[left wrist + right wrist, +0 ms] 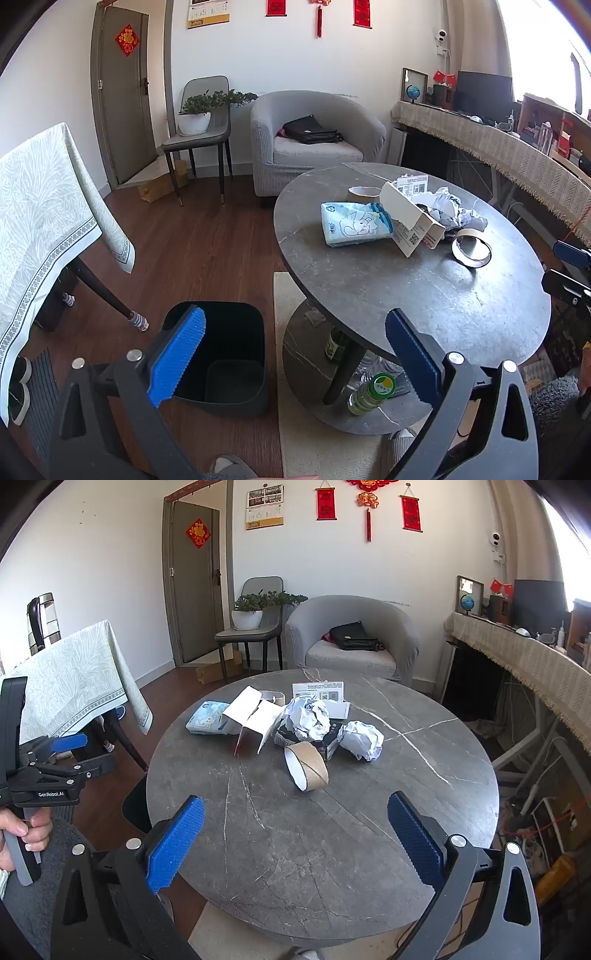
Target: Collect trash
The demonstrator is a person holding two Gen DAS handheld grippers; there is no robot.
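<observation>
The near half of the table (321,849) was bare, and the trash pile (310,720) blocked the far half.

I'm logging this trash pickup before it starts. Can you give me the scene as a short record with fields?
surface: round grey table
trash pile: crumpled paper, cardboard tube, opened white carton, blue tissue pack
bin: black bin on the floor beside the table, open
left gripper: open, holding nothing, above the bin
right gripper: open, holding nothing, over the table's near side
</observation>
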